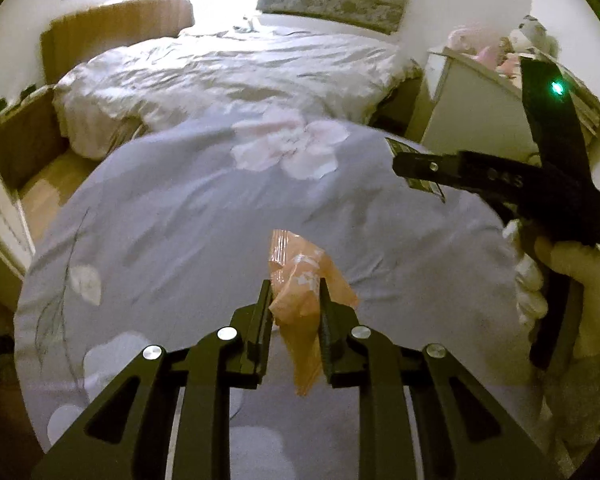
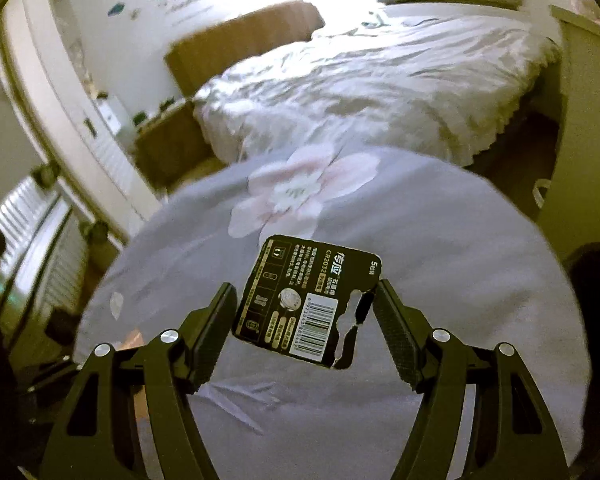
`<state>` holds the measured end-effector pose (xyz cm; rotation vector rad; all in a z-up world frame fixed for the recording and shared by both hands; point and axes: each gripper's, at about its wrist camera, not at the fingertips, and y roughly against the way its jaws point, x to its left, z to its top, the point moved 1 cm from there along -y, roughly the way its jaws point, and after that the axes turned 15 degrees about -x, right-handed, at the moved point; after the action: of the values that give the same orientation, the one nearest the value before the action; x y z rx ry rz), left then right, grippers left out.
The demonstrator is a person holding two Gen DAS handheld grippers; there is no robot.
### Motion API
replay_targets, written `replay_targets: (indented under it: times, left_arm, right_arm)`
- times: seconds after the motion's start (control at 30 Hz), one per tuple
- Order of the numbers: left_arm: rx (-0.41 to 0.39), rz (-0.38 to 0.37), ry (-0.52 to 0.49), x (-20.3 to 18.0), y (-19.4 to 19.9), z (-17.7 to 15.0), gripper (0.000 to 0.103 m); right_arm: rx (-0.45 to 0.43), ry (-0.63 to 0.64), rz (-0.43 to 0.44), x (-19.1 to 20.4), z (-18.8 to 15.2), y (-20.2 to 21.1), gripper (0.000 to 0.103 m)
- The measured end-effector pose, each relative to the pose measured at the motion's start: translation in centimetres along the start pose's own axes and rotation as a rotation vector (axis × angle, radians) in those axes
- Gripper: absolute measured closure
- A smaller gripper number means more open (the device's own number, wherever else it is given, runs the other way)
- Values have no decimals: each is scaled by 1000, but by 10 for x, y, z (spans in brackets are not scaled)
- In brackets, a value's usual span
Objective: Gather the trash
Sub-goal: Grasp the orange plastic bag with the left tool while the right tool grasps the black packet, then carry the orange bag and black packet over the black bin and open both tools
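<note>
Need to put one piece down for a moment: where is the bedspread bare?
Free: the grey bedspread between the pink flower print and the orange wrapper, and leftward to its edge. Crowded: the right side, where the right gripper holds the black battery card.

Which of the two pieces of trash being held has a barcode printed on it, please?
The black battery card between the right gripper fingers; the orange wrapper in the left gripper is crumpled plastic showing no barcode.
</note>
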<state>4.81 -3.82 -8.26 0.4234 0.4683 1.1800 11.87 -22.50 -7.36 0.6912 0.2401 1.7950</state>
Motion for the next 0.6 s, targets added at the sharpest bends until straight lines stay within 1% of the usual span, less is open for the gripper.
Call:
replay_targets:
  times: [0.17,0.33,0.47,0.6]
  left_arm:
    - [-47,-58,-43,-32,-9,25,83]
    - [-93,-124,-86,-73,-24,52,83]
    - [-121,-187,-118,-109,-33,67,83]
    - [-132,-240,-135,-138,-42,75,83]
  right_arm:
    - [-66,-61,-23,-32,13,39,33]
    - [-125,-110,-74,-67,21,75,33]
    - [-166,-147,-121,-97,24,99,33]
    - [-203,-187,-172,-128,24,124,33]
